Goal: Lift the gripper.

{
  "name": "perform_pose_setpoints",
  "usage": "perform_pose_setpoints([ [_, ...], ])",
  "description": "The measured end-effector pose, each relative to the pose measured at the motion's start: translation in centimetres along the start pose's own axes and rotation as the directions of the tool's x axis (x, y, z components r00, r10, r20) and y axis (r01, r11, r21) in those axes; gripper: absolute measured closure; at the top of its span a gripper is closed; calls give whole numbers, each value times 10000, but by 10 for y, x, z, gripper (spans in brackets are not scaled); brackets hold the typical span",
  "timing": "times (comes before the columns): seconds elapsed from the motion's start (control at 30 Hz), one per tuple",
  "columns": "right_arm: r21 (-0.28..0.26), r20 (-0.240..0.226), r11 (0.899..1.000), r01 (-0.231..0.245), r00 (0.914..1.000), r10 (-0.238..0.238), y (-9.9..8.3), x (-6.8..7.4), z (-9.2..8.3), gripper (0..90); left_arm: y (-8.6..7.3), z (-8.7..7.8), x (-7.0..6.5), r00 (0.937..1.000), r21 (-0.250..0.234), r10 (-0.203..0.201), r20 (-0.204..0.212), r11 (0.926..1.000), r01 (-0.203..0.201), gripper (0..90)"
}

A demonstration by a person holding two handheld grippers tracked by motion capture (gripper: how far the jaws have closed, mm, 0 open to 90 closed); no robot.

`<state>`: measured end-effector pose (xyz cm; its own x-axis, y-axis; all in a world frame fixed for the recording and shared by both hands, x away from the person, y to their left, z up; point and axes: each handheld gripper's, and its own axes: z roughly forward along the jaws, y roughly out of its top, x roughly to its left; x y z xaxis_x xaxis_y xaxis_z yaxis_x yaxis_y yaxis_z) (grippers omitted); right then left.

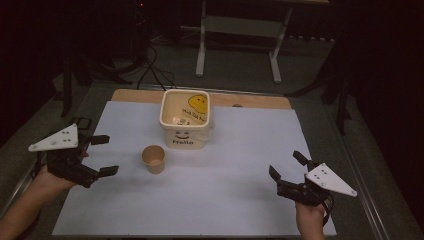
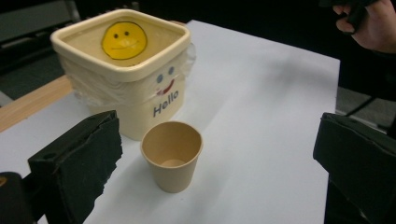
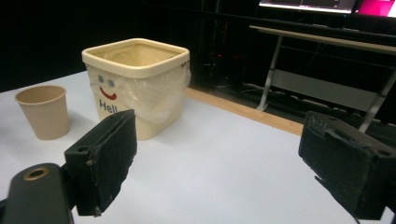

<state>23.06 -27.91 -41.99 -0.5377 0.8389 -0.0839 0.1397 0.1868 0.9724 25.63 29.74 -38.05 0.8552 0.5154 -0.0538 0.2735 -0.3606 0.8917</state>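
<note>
A tan paper cup (image 1: 153, 158) (image 2: 172, 154) (image 3: 42, 111) stands upright and empty on the white table sheet (image 1: 225, 170). Just behind it is a cream square bin (image 1: 185, 119) (image 2: 123, 70) (image 3: 137, 84) lined with clear plastic, with a smiley face and "Hello" on its front. My left gripper (image 1: 104, 155) (image 2: 215, 172) is open at the sheet's left edge, aimed at the cup, nothing between its jaws. At the front right, my right gripper (image 1: 287, 165) (image 3: 224, 168) is open too, held low over the sheet and empty.
The wooden table edge (image 1: 250, 101) shows behind the sheet. A desk frame (image 1: 240, 30) and cables (image 1: 155, 75) sit on the floor beyond. In the left gripper view the other hand (image 2: 371, 25) shows at the top right. A metal rail (image 1: 360, 190) borders the table's right side.
</note>
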Motion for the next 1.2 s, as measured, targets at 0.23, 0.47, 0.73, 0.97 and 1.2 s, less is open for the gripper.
perform_pose_setpoints([
  [0.23,0,-133,9999,113,9998,-113,0,2,1,115,23,5,0,9982,887,537,266,9945,-558,21],
  [0.47,51,-164,9999,143,9998,-142,0,1,1,116,46,8,1,9952,1765,809,548,9802,-894,21],
  [0.73,14,-252,9999,127,9996,-127,0,1,0,115,65,16,-3,9876,2640,1366,780,9524,-1525,21],
  [0.97,33,-314,9999,111,9994,-110,0,1,1,115,74,29,-4,9792,3268,1678,1138,9245,-1964,21],
  [1.2,105,-368,9998,155,9992,-151,-1,1,1,115,80,43,-4,9714,4086,2114,1081,8813,-2373,21],
])
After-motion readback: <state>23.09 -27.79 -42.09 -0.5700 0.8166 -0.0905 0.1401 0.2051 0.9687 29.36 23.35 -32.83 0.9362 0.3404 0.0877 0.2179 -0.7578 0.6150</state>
